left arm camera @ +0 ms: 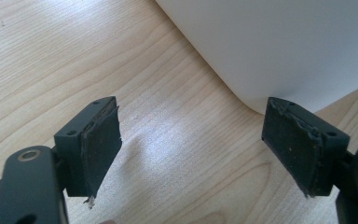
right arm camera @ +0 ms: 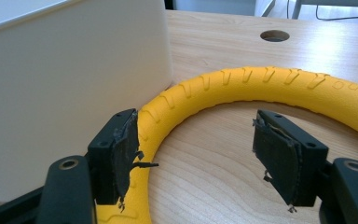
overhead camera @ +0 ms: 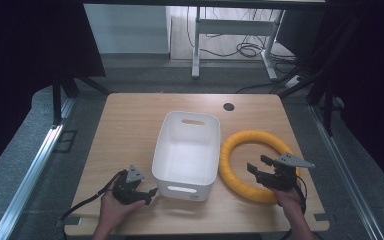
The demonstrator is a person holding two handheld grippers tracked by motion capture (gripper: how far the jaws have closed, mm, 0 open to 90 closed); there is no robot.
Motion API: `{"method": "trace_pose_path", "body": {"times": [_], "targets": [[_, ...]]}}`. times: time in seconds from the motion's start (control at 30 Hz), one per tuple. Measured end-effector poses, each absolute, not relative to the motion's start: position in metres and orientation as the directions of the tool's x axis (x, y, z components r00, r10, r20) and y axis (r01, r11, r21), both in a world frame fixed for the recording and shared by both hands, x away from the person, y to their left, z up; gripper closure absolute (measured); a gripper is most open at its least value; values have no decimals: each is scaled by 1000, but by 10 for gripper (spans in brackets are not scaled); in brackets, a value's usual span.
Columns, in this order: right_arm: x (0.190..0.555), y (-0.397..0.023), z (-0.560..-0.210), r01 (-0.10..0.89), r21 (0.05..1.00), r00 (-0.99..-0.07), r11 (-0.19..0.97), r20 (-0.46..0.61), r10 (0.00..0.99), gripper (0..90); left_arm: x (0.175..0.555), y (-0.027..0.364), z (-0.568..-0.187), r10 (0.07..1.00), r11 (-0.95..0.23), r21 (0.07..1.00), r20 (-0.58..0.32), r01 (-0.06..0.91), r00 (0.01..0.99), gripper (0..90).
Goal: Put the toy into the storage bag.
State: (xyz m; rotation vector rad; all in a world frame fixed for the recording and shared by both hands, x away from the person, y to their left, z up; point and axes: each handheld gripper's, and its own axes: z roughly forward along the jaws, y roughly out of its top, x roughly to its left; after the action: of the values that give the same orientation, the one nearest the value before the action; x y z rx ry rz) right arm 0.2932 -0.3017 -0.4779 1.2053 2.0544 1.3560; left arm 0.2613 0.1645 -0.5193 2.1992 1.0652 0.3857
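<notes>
right tool (overhead camera: 258, 165) gapes over the ring (overhead camera: 230, 165) near the counter's right edge; it may snag the bin (overhead camera: 166, 150).

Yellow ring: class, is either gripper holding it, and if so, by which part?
No. The right gripper is open, its jaws straddling the ring without pinching it. The left gripper is open beside the bin.

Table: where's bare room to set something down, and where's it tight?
Free: wood left of the white bin, the far strip by the cable hole, and inside the yellow ring. Tight: bin and ring nearly touch, and a gripper sits at each near corner.
</notes>
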Motion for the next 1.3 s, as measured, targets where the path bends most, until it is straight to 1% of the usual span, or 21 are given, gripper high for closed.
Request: {"method": "trace_pose_path", "body": {"times": [0.17,0.4,0.67,0.83,1.07,1.3], "targets": [[293,-301,-479,442,880,-556,173,117,823,309,261,165,-519,777,-459,673,-12,580,629,195],[294,-300,-483,461,864,-573,200,118,811,313,258,166,-515,775,-437,693,-32,573,631,202],[296,-301,-477,477,847,-606,234,125,786,331,254,167,-513,770,-433,694,-47,575,636,204],[296,-297,-465,499,793,-658,349,84,748,331,256,169,-512,771,-433,696,-43,573,636,204],[301,-293,-455,519,756,-688,400,92,720,335,256,170,-511,770,-438,694,-38,571,637,204],[308,-277,-456,524,684,-751,507,91,654,341,257,169,-512,771,-445,683,-37,580,636,206]]}}
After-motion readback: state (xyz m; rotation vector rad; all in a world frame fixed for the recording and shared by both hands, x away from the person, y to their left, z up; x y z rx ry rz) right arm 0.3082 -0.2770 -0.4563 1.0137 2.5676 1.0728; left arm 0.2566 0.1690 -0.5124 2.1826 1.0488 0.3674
